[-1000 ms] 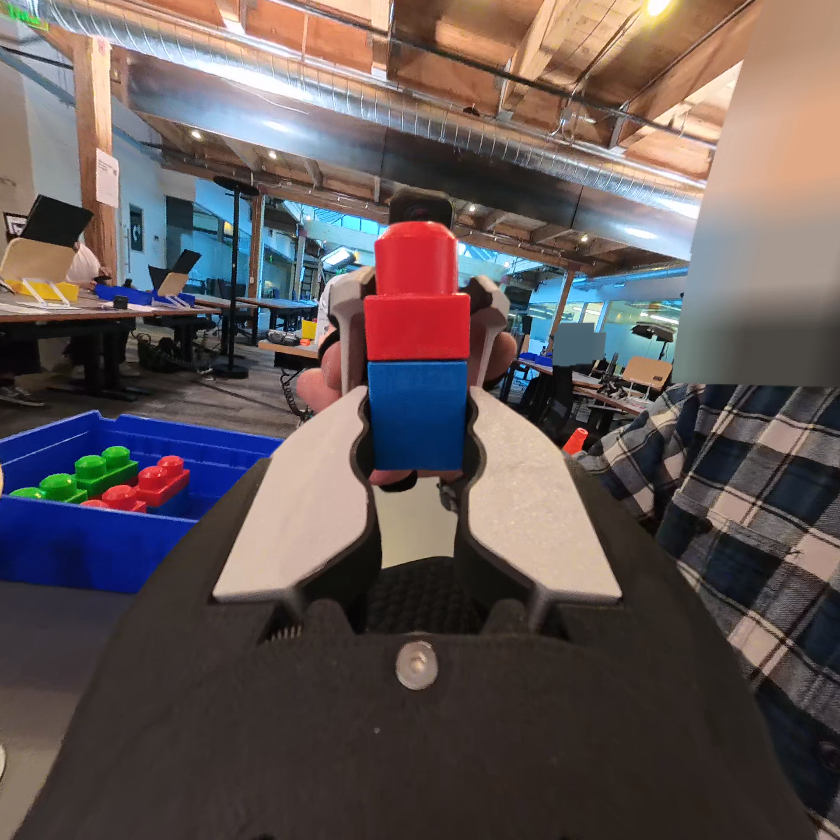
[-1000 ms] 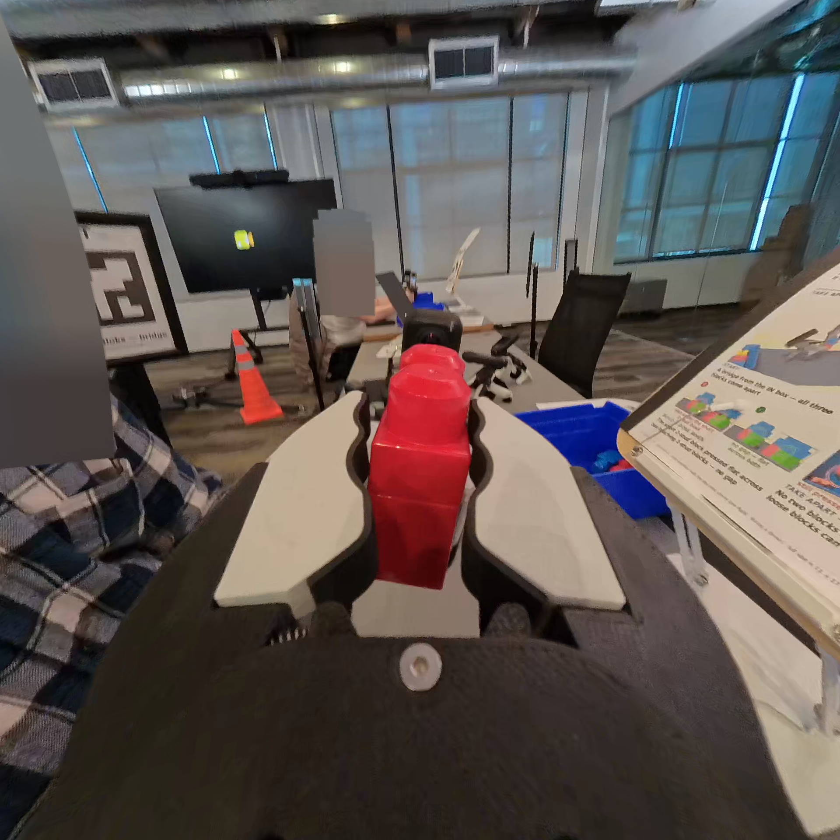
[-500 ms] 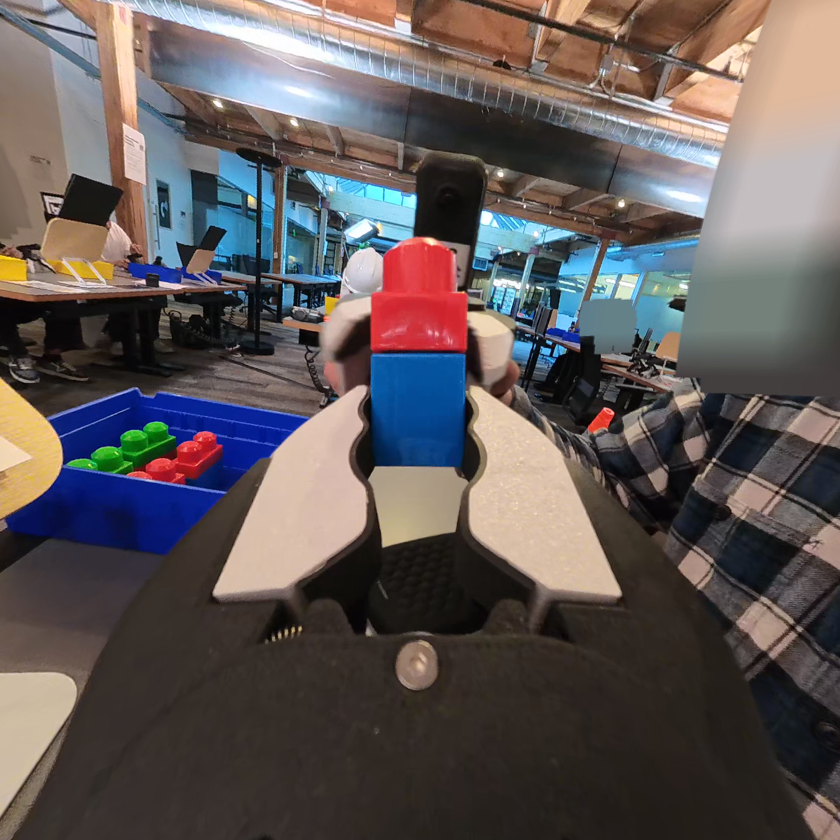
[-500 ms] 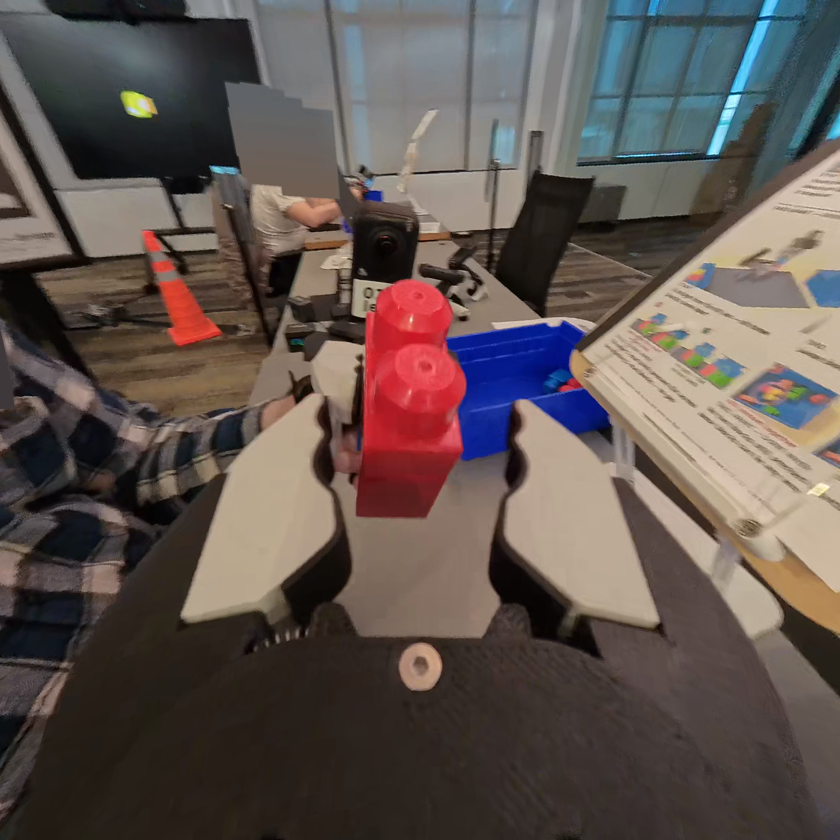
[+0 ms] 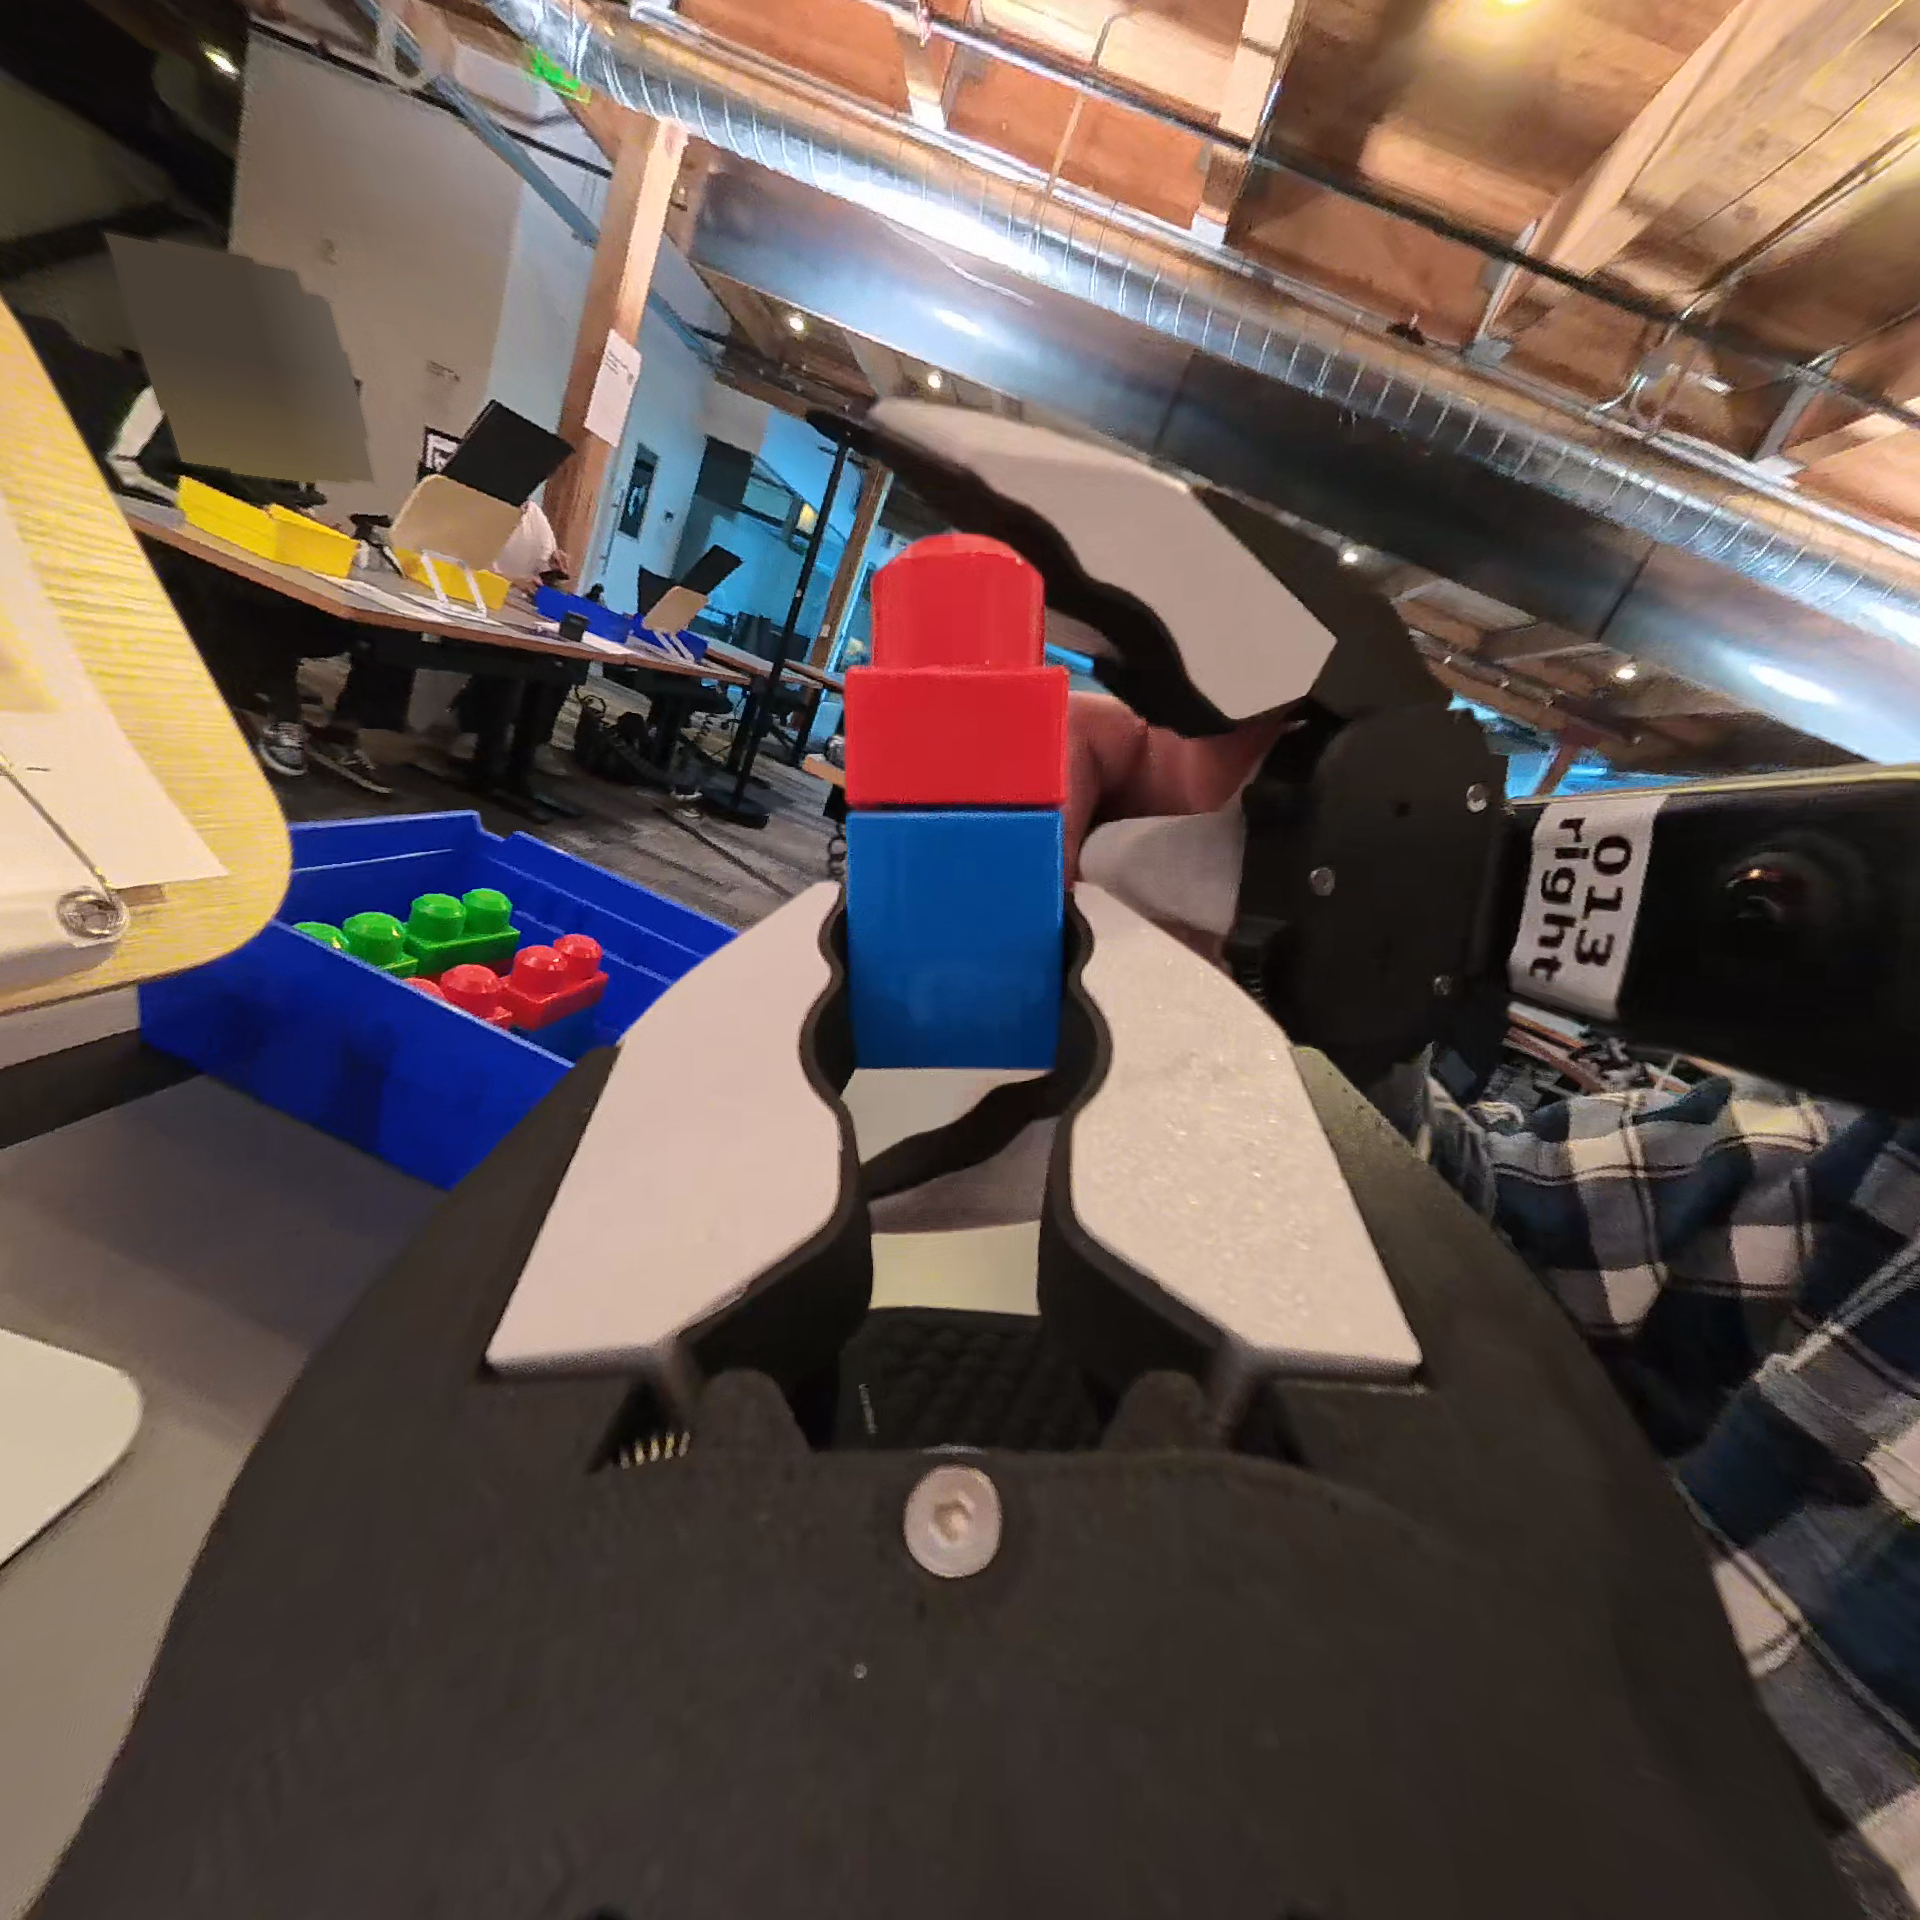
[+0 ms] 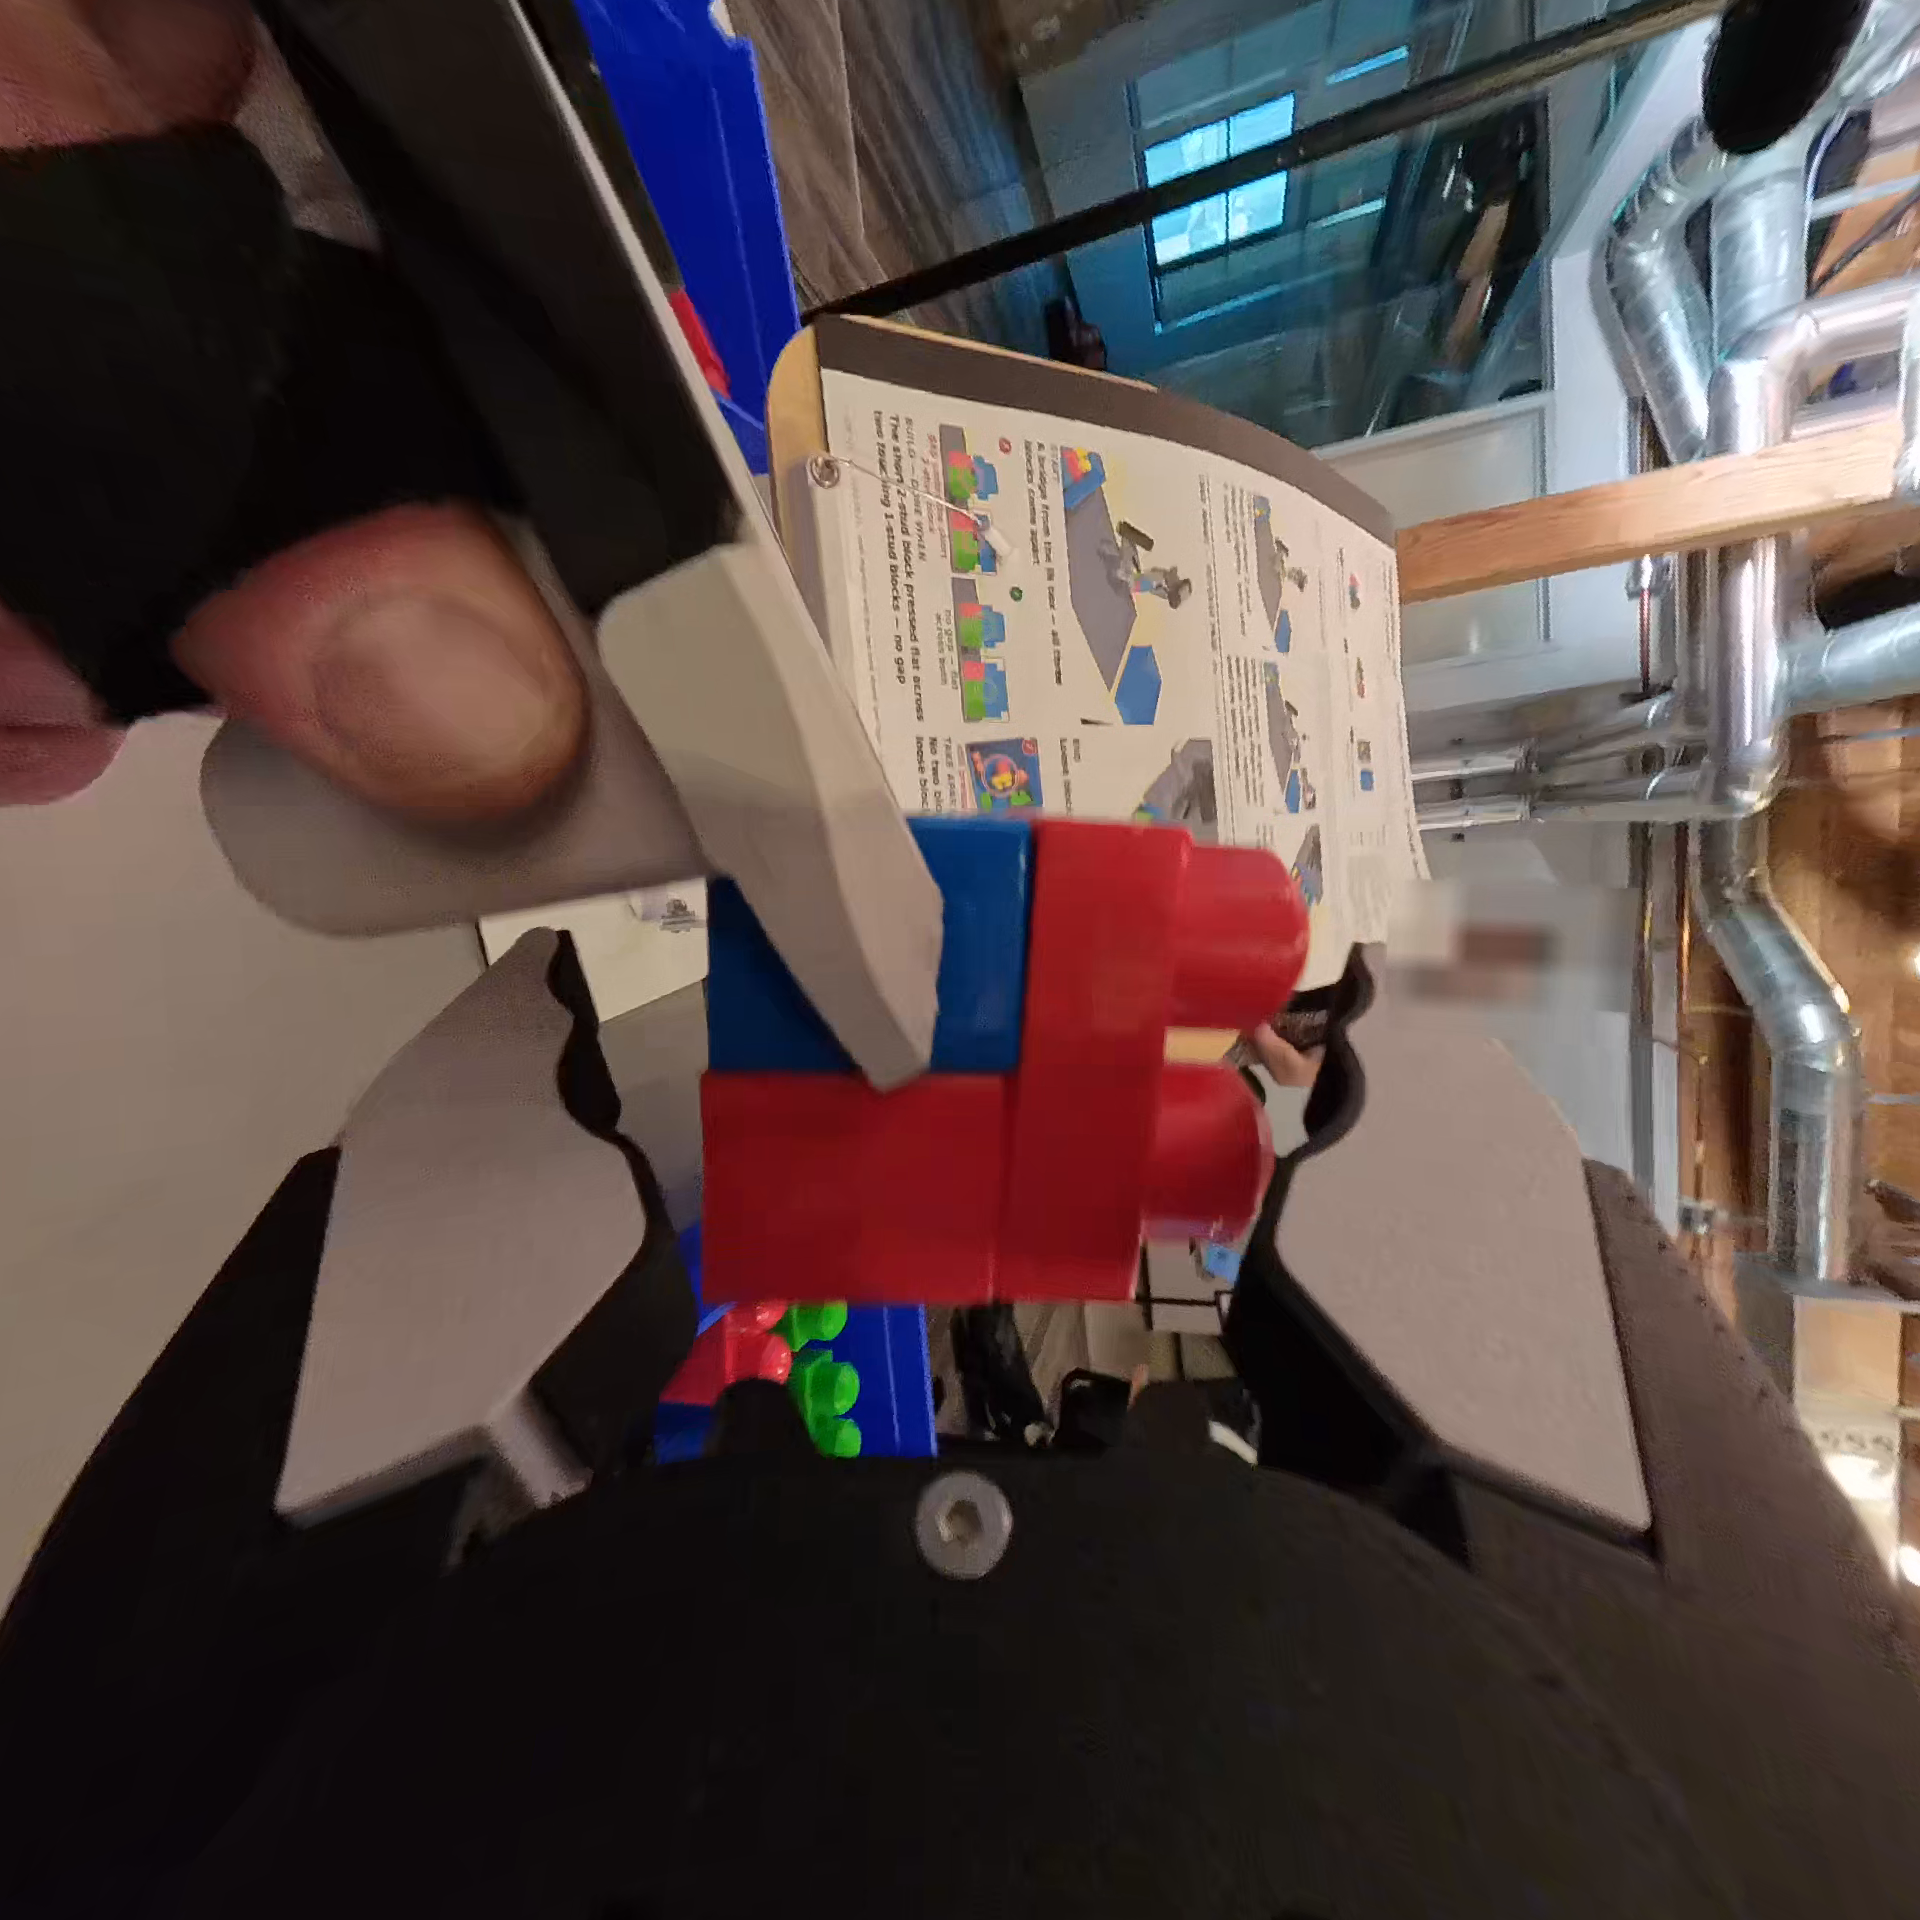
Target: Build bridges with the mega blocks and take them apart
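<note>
My left gripper (image 5: 956, 940) is shut on a blue block (image 5: 954, 935), with a red two-stud block (image 5: 956, 727) pressed on top. In the right wrist view the small bridge lies sideways: the blue block (image 6: 987, 935) and a red block (image 6: 852, 1184) side by side, capped by the red two-stud block (image 6: 1101, 1060). A left finger (image 6: 831, 883) crosses the blue block. My right gripper (image 6: 951, 956) is open wide and rolled sideways, its pads on either side of the bridge with gaps. Its upper finger (image 5: 1143, 582) shows in the left wrist view.
A blue bin (image 5: 343, 1039) holds green (image 5: 436, 930) and red blocks (image 5: 520, 982) at the left. A tilted instruction board (image 6: 1091, 623) stands beside it. A person's plaid sleeve (image 5: 1662, 1195) is at the right. A white pad (image 5: 52, 1423) lies on the grey table. Both grippers' tips are close together, under 4 cm apart.
My right gripper let go of the red blocks, opened wide and rolled sideways around the bridge. My left gripper kept its hold on the blue block and turned toward the bin.
</note>
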Tool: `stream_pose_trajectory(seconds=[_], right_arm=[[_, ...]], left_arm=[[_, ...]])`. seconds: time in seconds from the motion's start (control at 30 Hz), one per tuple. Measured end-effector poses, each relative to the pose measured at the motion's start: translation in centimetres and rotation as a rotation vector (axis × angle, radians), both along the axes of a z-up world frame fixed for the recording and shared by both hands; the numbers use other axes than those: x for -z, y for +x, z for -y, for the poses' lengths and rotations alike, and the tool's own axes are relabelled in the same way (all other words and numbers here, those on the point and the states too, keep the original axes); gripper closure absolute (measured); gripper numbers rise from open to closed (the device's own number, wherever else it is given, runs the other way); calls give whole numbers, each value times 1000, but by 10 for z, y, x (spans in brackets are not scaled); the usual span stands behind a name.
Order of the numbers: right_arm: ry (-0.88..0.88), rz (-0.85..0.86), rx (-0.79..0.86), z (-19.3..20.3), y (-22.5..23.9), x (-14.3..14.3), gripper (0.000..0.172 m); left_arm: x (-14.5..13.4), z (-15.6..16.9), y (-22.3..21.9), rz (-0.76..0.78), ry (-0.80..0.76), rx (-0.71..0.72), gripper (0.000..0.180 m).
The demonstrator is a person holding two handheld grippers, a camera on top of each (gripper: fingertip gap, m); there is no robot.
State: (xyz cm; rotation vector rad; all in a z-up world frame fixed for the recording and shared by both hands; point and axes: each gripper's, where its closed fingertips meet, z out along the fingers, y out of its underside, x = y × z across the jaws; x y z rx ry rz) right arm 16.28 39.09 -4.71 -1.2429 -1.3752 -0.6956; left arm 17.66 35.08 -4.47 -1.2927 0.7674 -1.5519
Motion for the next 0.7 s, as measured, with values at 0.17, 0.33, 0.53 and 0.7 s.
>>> stream_pose_trajectory(seconds=[0.17,0.33,0.53,0.7], right_arm=[[51,43,-5,0,-3,-5,66],[26,91,13,-3,0,-2,70],[27,107,9,-3,-1,-1,71],[-8,81,2,-5,0,-4,70]], left_arm=[[2,4,8,2,-5,8,145],[4,1,10,17,-21,12,145],[3,1,10,34,-41,16,146],[1,-3,10,70,-76,11,146]])
